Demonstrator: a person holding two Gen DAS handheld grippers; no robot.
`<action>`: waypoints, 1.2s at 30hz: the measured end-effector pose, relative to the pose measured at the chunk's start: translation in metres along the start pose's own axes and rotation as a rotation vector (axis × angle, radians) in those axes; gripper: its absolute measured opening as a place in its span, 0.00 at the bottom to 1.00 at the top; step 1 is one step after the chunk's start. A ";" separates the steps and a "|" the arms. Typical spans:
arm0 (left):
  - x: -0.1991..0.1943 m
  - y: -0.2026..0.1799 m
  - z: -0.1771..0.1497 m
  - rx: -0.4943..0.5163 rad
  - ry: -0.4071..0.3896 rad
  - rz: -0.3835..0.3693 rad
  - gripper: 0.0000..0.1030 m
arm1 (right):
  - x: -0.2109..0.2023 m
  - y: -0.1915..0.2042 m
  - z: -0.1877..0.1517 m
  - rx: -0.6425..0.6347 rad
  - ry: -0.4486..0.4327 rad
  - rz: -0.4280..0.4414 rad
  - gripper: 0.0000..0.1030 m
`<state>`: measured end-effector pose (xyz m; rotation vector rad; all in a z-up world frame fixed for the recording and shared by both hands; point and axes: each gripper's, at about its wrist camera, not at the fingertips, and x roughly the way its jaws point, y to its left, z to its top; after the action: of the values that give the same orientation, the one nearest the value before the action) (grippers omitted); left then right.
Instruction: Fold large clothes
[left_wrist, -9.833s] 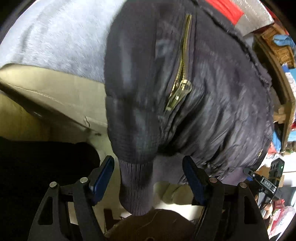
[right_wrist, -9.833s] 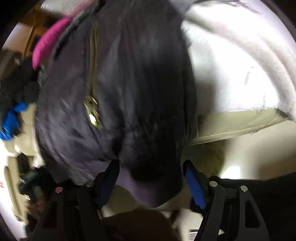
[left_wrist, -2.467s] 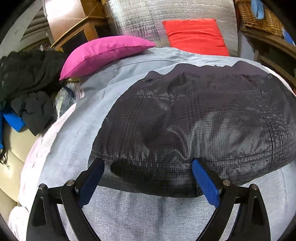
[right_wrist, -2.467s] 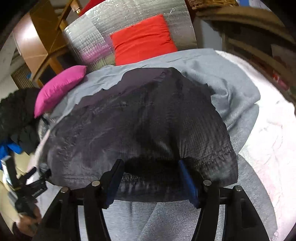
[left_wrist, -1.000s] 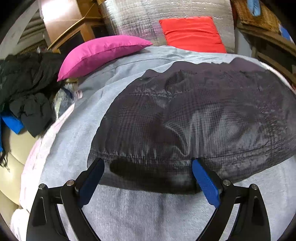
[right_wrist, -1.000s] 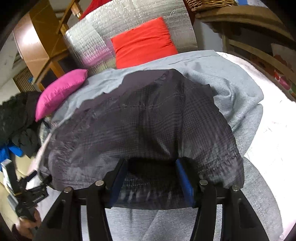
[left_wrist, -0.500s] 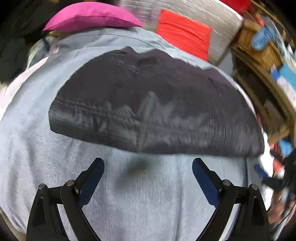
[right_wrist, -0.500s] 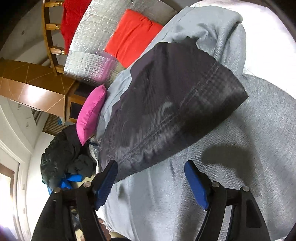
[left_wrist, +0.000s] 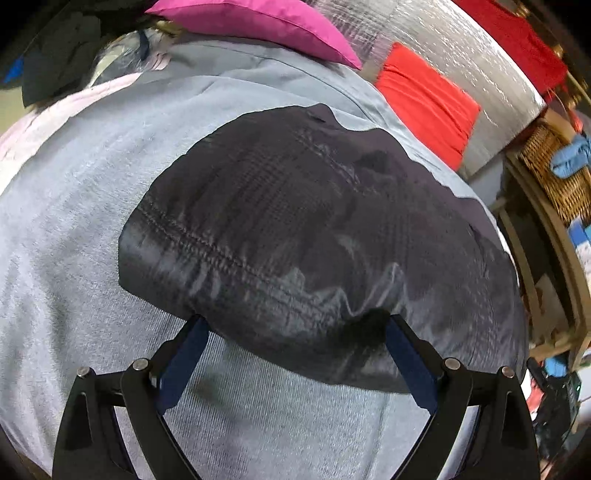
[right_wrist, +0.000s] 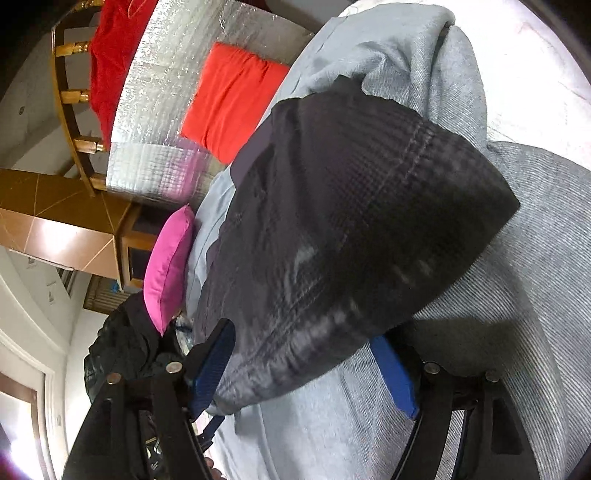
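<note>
Spreading wide, the left gripper (left_wrist: 293, 363) has its two blue pads apart and grasps nothing; the near hem of the dark jacket (left_wrist: 314, 236) lies across the gap between the fingertips and hides their ends. The right gripper (right_wrist: 304, 369) is also released, its blue pads well apart, and the lower edge of the jacket (right_wrist: 351, 229) hangs over the space between them. I cannot tell if any pad touches the cloth.

The jacket lies folded into a compact dark bundle on the grey blanket (left_wrist: 74, 206) that covers the bed, just ahead of both grippers. A stitched seam runs along its near side in the left wrist view.

The left gripper points over the blanket toward the jacket from the near side, almost level. The right gripper is rolled strongly, so its view is tilted and the room appears turned sideways.

Half a second ago both grippers stood back from the jacket with bare blanket between the pads; now they are closer and the hem overlaps the fingertips. A second ago both were at the hem too.

Beyond the jacket are a pink pillow (left_wrist: 258, 18), a red cushion (left_wrist: 424, 99) against a silver quilted panel (left_wrist: 461, 55), and a wicker basket (left_wrist: 554, 177) at the right.
</note>
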<state>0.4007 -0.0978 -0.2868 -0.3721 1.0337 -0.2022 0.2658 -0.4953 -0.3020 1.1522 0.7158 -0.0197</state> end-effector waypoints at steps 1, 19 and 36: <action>0.001 0.002 0.001 -0.017 -0.001 -0.014 0.93 | -0.001 0.000 0.001 0.000 -0.008 0.008 0.76; 0.012 0.015 -0.011 -0.177 0.071 -0.202 0.86 | -0.003 -0.015 0.004 0.060 0.081 0.080 0.75; 0.045 0.021 0.020 -0.288 0.027 -0.330 0.86 | 0.021 -0.010 0.036 -0.002 -0.156 0.119 0.75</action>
<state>0.4400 -0.0900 -0.3218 -0.8046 1.0258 -0.3564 0.2965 -0.5234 -0.3137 1.1763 0.5083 -0.0090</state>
